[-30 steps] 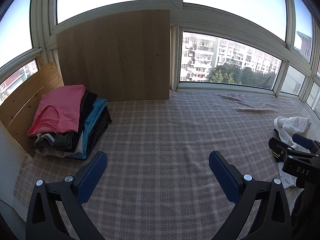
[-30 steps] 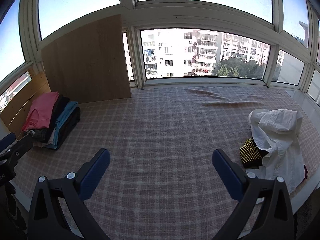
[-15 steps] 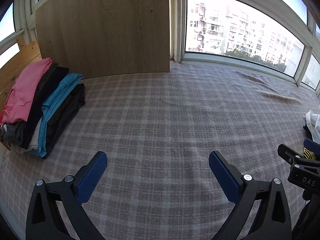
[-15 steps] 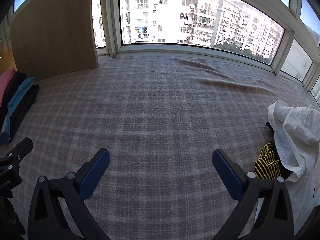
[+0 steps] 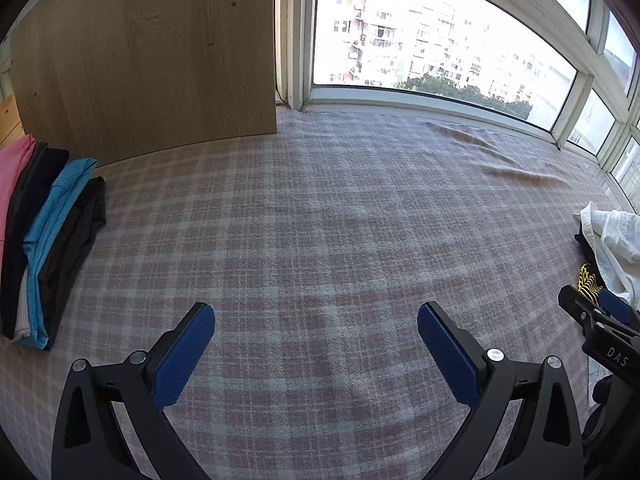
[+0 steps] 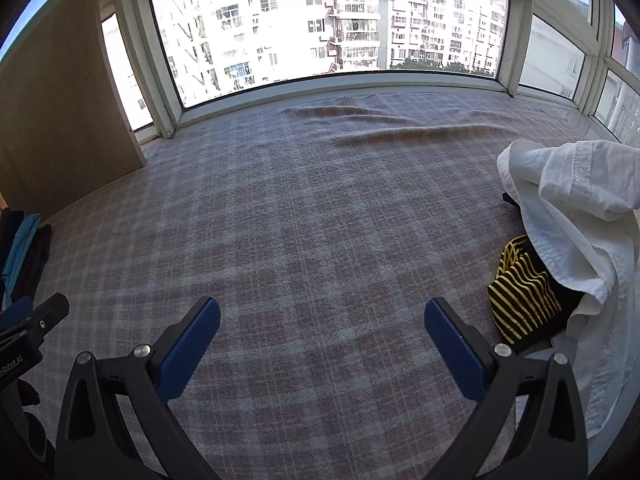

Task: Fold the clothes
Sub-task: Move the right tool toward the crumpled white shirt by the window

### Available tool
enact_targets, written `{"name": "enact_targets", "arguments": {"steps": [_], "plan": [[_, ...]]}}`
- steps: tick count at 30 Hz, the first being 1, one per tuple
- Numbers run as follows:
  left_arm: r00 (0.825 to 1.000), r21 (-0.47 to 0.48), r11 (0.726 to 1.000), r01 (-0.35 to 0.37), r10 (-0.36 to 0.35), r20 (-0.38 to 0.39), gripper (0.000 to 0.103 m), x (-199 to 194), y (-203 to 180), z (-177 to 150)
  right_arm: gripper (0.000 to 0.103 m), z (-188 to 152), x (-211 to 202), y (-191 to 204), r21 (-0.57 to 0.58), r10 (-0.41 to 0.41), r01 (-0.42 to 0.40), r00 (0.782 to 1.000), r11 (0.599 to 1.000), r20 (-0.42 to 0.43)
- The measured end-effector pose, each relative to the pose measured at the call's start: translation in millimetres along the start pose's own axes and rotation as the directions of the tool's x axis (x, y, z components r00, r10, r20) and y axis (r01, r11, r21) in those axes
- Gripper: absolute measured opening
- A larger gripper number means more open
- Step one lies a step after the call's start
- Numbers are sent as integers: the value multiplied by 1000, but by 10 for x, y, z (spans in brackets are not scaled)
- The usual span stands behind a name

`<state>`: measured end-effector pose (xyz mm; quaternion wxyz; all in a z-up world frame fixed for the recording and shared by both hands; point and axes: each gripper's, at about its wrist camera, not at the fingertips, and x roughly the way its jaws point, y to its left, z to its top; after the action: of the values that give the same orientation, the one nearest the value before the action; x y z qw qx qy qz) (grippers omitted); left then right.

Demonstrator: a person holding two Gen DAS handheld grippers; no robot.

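A pile of unfolded clothes lies at the right: a crumpled white shirt (image 6: pixel 580 216) over a black-and-yellow striped garment (image 6: pixel 520 292). The shirt also shows at the far right of the left wrist view (image 5: pixel 612 236). A stack of folded clothes (image 5: pixel 44 248), pink, black, blue and grey, sits at the left. My left gripper (image 5: pixel 316 332) is open and empty above the plaid blanket (image 5: pixel 320 220). My right gripper (image 6: pixel 322 328) is open and empty, just left of the striped garment.
A wooden board (image 5: pixel 152 56) leans against the window behind the folded stack. Windows (image 6: pixel 320 24) line the far edge. The blanket has wrinkles (image 6: pixel 380 124) near the window. The right gripper's body (image 5: pixel 600 332) shows at the edge of the left wrist view.
Both grippers have moved forward and tilted down toward the blanket. The right gripper has shifted to the right, closer to the unfolded pile. Both stay open.
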<state>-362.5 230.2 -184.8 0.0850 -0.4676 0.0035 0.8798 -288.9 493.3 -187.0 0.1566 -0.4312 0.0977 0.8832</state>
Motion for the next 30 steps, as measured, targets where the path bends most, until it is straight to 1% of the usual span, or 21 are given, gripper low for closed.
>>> {"name": "enact_targets", "arguments": {"steps": [2,4,6,8,10,12,13,16,18,21,24,27,30], "plan": [[999,20,1000,23,-23,-26,102,16,-86,17,103,-16,-48,-82,10,-35,35,999,999,10],[999,49,999,18,-16,-36,102,15,-193,12,103,-24,-139,-204,36,-70,69,997,997,26],[999,69,997,31,-28,-40,101,-3,-308,10,103,-23,-261,-365,75,-91,87,995,993,47],[997,73,995,65,-62,-44,99,-48,-410,19,103,-20,-392,-554,101,-115,107,991,989,73],[994,89,990,108,-105,-43,99,-118,-531,22,103,-18,-511,-748,118,-144,132,985,984,94],[992,111,986,126,-123,-35,99,-209,-669,22,103,-19,-600,-967,118,-178,166,980,979,93],[991,114,985,133,-130,-27,99,-267,-730,21,103,-24,-646,-1091,120,-187,175,978,977,93],[988,125,981,151,-151,-5,99,-392,-955,26,103,-51,-778,-1554,156,-178,164,980,974,83],[984,152,972,177,-179,-5,99,-416,-1162,29,103,-62,-849,-1884,188,-173,158,983,969,65],[976,226,950,218,-217,-29,99,-397,-1598,4,103,-76,-885,-2329,223,-170,158,985,962,35],[969,319,915,247,-241,-60,99,-324,-2104,-41,103,-103,-906,-2656,248,-158,148,987,957,24],[962,403,873,274,-256,-99,99,-220,-2613,-74,103,-141,-928,-2849,258,-127,116,992,959,24],[956,452,843,292,-263,-128,99,-120,-3011,-98,103,-177,-955,-2937,235,-132,123,991,964,27]]}}
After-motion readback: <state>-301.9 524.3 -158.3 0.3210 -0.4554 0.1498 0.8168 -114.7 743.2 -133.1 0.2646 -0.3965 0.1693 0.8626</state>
